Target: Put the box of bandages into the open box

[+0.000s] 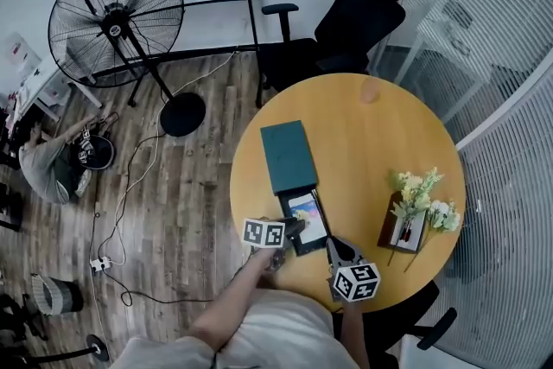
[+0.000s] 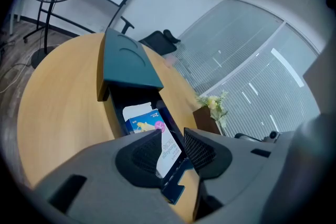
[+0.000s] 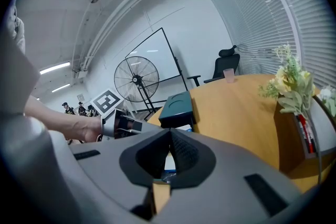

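The box of bandages point(image 1: 307, 216) point(image 2: 151, 128), blue and white, lies inside the open dark box point(image 1: 298, 244) point(image 2: 173, 189) near the front of the round wooden table point(image 1: 363, 143). The teal lid point(image 1: 289, 155) point(image 2: 128, 63) point(image 3: 177, 105) lies just beyond it. My left gripper point(image 1: 294, 229) point(image 2: 172, 149) is open over the box's near end, with the end of the bandage box between its pads. The right pad stands clear of it. My right gripper point(image 1: 333, 246) point(image 3: 170, 136) is shut and holds nothing, just right of the open box.
A brown holder with white flowers point(image 1: 416, 212) point(image 3: 294, 97) stands at the table's right edge. A cup point(image 1: 370, 89) sits at the far edge. Off the table are an office chair point(image 1: 346, 30), a floor fan point(image 1: 117, 22) and cables on the wooden floor.
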A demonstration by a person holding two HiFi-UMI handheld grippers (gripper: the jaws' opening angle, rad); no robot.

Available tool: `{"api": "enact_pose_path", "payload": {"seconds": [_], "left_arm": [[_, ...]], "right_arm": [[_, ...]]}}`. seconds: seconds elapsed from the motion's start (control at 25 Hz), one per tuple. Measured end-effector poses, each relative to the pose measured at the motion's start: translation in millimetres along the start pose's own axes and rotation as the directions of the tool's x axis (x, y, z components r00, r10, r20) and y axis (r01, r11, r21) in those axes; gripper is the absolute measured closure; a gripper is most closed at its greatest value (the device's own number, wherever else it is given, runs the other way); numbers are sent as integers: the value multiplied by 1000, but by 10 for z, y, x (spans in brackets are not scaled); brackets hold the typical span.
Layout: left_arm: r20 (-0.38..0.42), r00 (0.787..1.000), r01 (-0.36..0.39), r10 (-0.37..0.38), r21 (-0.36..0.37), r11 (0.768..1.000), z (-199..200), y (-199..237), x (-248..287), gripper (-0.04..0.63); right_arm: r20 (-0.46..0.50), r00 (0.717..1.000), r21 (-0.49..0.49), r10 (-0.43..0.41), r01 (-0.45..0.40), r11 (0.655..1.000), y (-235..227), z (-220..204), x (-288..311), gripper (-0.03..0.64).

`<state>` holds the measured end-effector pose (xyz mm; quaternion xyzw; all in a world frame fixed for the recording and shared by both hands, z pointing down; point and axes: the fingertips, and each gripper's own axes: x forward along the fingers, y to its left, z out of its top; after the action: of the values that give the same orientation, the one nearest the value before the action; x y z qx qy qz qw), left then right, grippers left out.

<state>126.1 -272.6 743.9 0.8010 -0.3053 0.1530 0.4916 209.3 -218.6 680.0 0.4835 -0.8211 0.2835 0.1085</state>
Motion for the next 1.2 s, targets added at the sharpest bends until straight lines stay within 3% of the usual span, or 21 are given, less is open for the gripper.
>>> {"api": "enact_pose_path", "payload": {"seconds": [0.12,0.36,0.52,0.64,0.88,1.2], "left_arm": [[2,1000,2,-2,41,999,-26,-20,-72,476],[-3,1000,9,-9,193,981,-42,-126,-278,476],[-12,1000,1,4,377,926,-81,-245,-412,476],[-9,1000,-6,11,460,888,-98,-303,-518,476],[36,999,-18,-1,510,860,-145,-312,-681,476],[55,998,-34,5,538,842,-156,-251,-749,476]], "right_arm": [[-22,1000,-1,-3,3,1000,36,-65,25,620],[-64,998,-21,-24,23,1000,118,-168,107,620],[-56,998,1,-40,40,999,123,-208,102,620],[-46,998,16,-50,51,999,143,-226,99,620],[-41,997,39,-67,68,997,195,-341,64,620],[-53,996,22,-69,71,997,264,-417,39,620]]}}
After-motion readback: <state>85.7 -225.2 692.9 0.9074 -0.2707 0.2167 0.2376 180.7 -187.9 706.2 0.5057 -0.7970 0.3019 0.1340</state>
